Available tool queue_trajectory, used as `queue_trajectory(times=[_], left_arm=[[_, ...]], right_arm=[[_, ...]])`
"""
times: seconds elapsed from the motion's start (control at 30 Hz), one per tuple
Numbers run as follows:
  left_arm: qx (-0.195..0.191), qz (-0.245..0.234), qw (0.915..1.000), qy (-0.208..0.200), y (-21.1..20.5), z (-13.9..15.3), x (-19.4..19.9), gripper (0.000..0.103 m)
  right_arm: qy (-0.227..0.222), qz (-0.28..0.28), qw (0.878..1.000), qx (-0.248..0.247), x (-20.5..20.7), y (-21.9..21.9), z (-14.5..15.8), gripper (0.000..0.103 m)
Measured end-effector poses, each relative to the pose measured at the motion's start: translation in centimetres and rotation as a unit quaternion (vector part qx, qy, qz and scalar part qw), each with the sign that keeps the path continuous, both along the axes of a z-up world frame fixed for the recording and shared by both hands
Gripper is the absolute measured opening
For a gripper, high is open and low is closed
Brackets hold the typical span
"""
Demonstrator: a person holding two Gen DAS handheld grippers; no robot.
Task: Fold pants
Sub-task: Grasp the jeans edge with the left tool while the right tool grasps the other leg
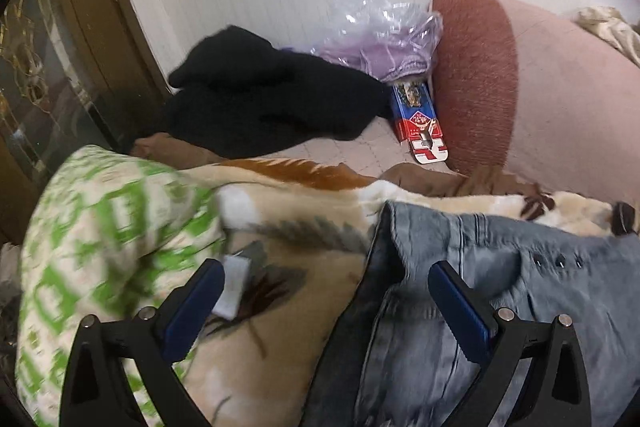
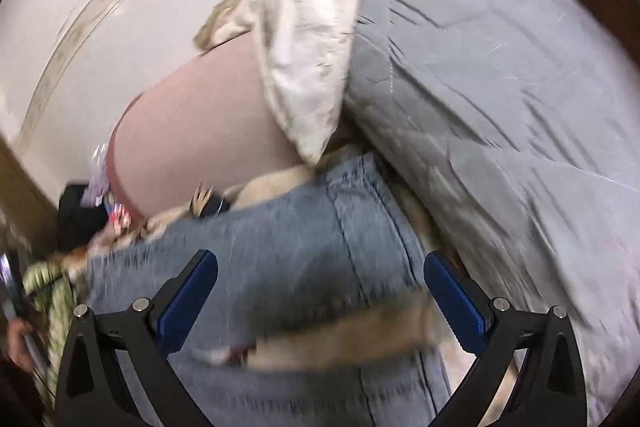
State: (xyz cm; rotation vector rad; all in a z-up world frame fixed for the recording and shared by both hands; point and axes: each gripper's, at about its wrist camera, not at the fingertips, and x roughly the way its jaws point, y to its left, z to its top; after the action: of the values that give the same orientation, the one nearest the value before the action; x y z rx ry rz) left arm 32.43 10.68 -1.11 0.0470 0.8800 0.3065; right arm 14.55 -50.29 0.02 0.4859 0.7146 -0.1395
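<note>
Here the jeans (image 1: 500, 287) lie on a cream patterned blanket (image 1: 304, 267) spread over the bed; in the left wrist view they fill the 4 o'clock part of the picture, with an edge carrying three small rivets toward 3 o'clock and a dark inner fold running down toward 6 o'clock. In the right wrist view the jeans (image 2: 288, 251) stretch with their long axis from about 8 o'clock up to 1 o'clock, a stitched seam running along that line, though blur hides which end is the waist. The left gripper (image 1: 326, 291) is spread wide, holding nothing: its left finger hangs over the blanket and its right finger over the denim, and contact with the cloth cannot be told. The right gripper (image 2: 320, 279) is likewise spread wide above the denim, with a pale blurred strip of fabric (image 2: 340, 339) crossing between its fingers low in the frame. Both grippers point forward and downward at the bed. At 9 o'clock in the right wrist view a hand (image 2: 20, 343) grips a handle. Beyond the jeans lie a pink bolster (image 1: 540, 87), a black garment (image 1: 264, 95), a red and blue box (image 1: 420, 123), a green-and-white pillow (image 1: 100, 247) and a grey quilt (image 2: 500, 87).
</note>
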Motion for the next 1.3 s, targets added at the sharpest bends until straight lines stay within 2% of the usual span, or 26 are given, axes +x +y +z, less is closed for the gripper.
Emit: queue_trajectory(times=[0.03,0.17,0.27,0.33,0.4,0.47,0.53,0.6,0.63,0.7,0.77,0.8,0.83,0.9,1.0,1.13,1.3], left_arm=[[-0.001,0.002,1.0,0.005,0.0,-0.7,1.0,0.102],[-0.02,0.0,0.9992,0.034,0.1,-3.1,3.5,0.083],[-0.036,-0.005,0.9983,0.045,-0.1,-4.7,4.8,0.075],[-0.038,-0.016,0.998,0.047,-0.6,-5.2,5.3,0.068],[-0.031,-0.03,0.9976,0.054,-1.3,-5.7,5.7,0.057],[-0.029,-0.043,0.9968,0.06,-1.8,-6.2,6.1,0.048],[-0.025,-0.048,0.9965,0.063,-2.1,-6.4,6.5,0.045],[-0.031,-0.055,0.9959,0.064,-2.4,-6.6,7.1,0.037],[-0.035,-0.054,0.9957,0.067,-2.4,-6.8,7.3,0.037],[-0.035,-0.053,0.9955,0.071,-2.8,-7.2,7.7,0.033],[-0.035,-0.057,0.9954,0.069,-3.0,-7.2,7.7,0.027],[-0.042,-0.062,0.9949,0.068,-3.2,-7.2,7.7,0.019],[-0.046,-0.065,0.9946,0.067,-3.4,-7.3,7.7,0.017],[-0.046,-0.066,0.9946,0.065,-3.7,-7.3,7.5,0.013],[-0.06,-0.069,0.9946,0.049,-3.6,-6.7,6.9,0.009],[-0.075,-0.085,0.9935,0.013,-3.2,-4.4,5.2,0.009],[-0.121,-0.104,0.9863,-0.042,-1.7,1.1,1.8,0.009]], right_arm=[[0.002,-0.005,1.0,0.005,0.9,-0.4,-0.4,0.103],[0.016,-0.032,0.999,0.009,4.6,-1.7,-2.0,0.103],[0.03,-0.061,0.998,-0.018,6.6,-0.7,-2.7,0.103],[0.043,-0.067,0.996,-0.033,7.7,0.8,-3.6,0.098],[0.065,-0.096,0.992,-0.055,8.6,1.5,-4.7,0.088],[0.076,-0.131,0.987,-0.052,9.4,1.3,-5.6,0.083],[0.074,-0.173,0.981,-0.044,9.9,0.6,-6.2,0.083],[0.07,-0.194,0.976,-0.063,10.7,0.4,-6.3,0.083],[0.07,-0.203,0.974,-0.07,11.2,0.3,-6.5,0.083],[0.093,-0.211,0.97,-0.071,12.6,-0.2,-7.4,0.083],[0.12,-0.218,0.967,-0.048,13.4,-1.2,-8.8,0.083],[0.119,-0.223,0.967,-0.043,13.5,-1.7,-9.2,0.08],[0.105,-0.224,0.968,-0.051,13.4,-1.8,-9.1,0.077],[0.097,-0.207,0.972,-0.053,13.3,-1.9,-9.0,0.055],[0.091,-0.174,0.979,-0.052,13.0,-1.9,-8.8,0.03],[0.044,-0.152,0.986,-0.046,11.0,-2.1,-6.9,0.023],[-0.009,-0.121,0.992,-0.048,7.0,-2.5,-3.0,0.021]])
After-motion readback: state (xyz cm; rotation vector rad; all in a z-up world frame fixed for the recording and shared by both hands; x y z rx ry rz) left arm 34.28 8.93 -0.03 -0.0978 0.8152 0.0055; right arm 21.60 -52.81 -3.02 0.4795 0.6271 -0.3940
